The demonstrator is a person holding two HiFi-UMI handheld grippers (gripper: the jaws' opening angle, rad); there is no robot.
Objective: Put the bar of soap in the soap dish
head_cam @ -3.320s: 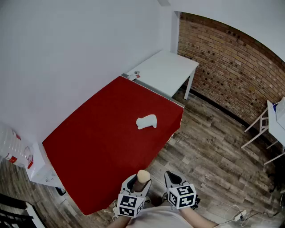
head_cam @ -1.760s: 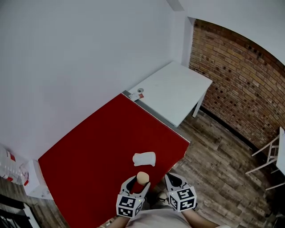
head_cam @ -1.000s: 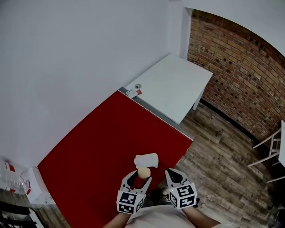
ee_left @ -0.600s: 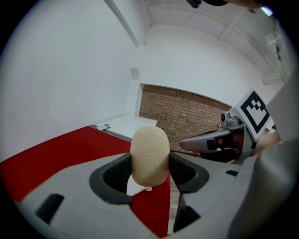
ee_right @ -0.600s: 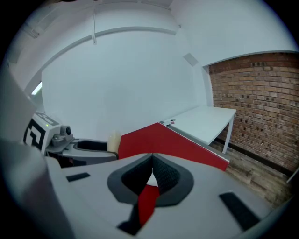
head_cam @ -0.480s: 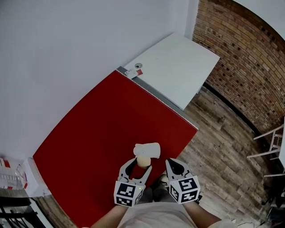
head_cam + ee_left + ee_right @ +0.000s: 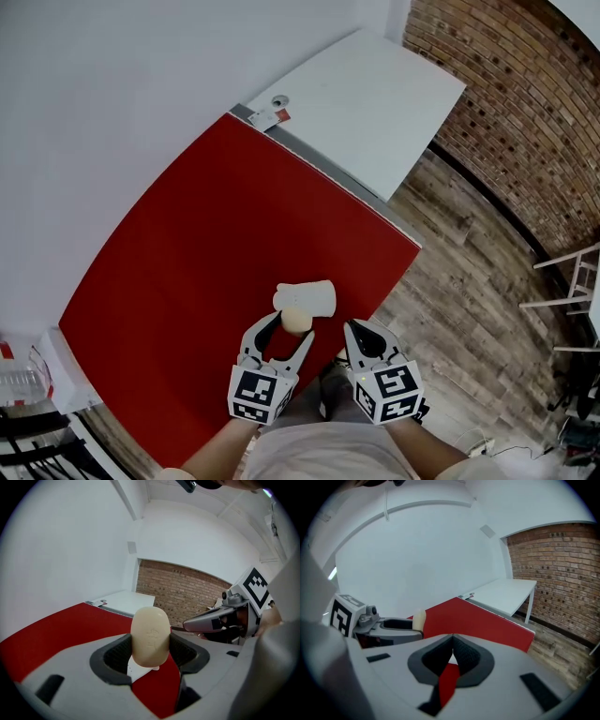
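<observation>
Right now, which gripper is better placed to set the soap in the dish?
Left. The left gripper holds the bar of soap between its fingers, just short of the white soap dish on the red table. The right gripper is shut, empty, and off to the dish's side.

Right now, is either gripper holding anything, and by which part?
The left gripper grips the bar of soap by its two sides, its upper end poking out. The right gripper is shut, holding nothing.
</observation>
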